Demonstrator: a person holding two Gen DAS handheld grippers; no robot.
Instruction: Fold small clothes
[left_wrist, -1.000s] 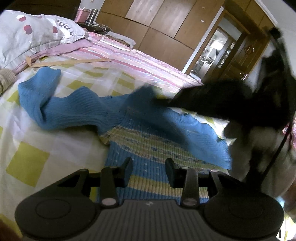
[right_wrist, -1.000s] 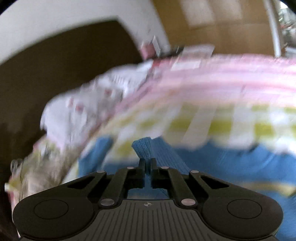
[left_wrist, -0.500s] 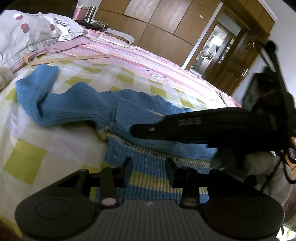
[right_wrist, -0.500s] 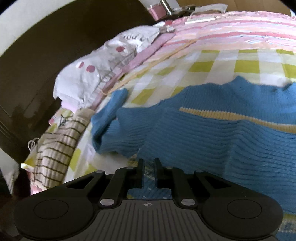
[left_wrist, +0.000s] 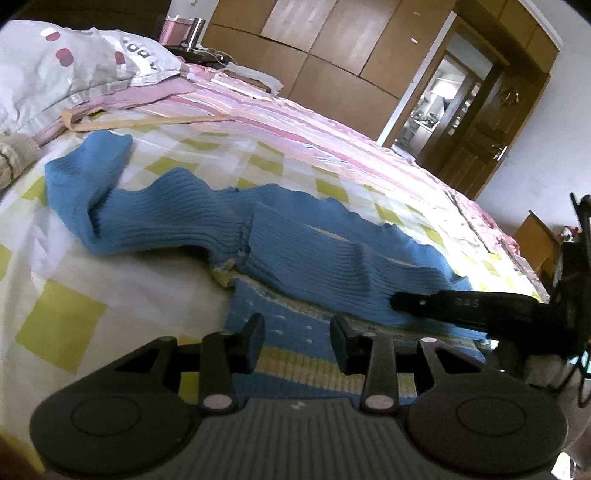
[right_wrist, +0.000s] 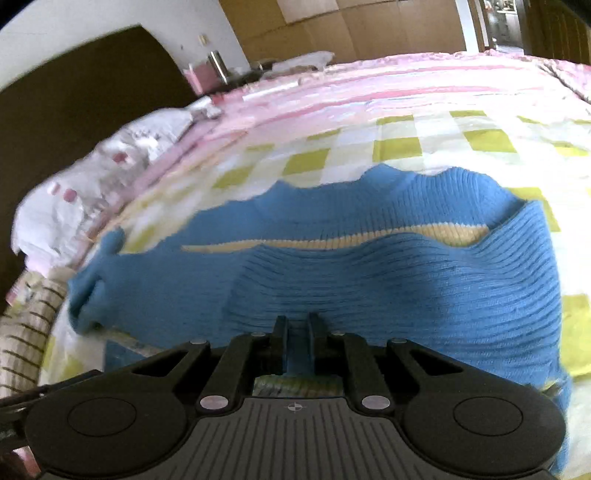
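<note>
Lying: blue ribbed sweater rumpled on checked bedspread, one sleeve folded across its striped body.
Left gripper: parted, empty.
Right gripper: narrowly parted over knit, nothing pinched.

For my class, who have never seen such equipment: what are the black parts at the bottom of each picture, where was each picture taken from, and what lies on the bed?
Each picture comes from a camera on a hand-held gripper, looking along its two fingers. A person holds one in each hand. The left hand-held gripper stands open above a blue sweater on a checked bedsheet. The right hand-held gripper has blue knit between its nearly closed fingers; whether they pinch it is unclear. Pillows lie behind.
</note>
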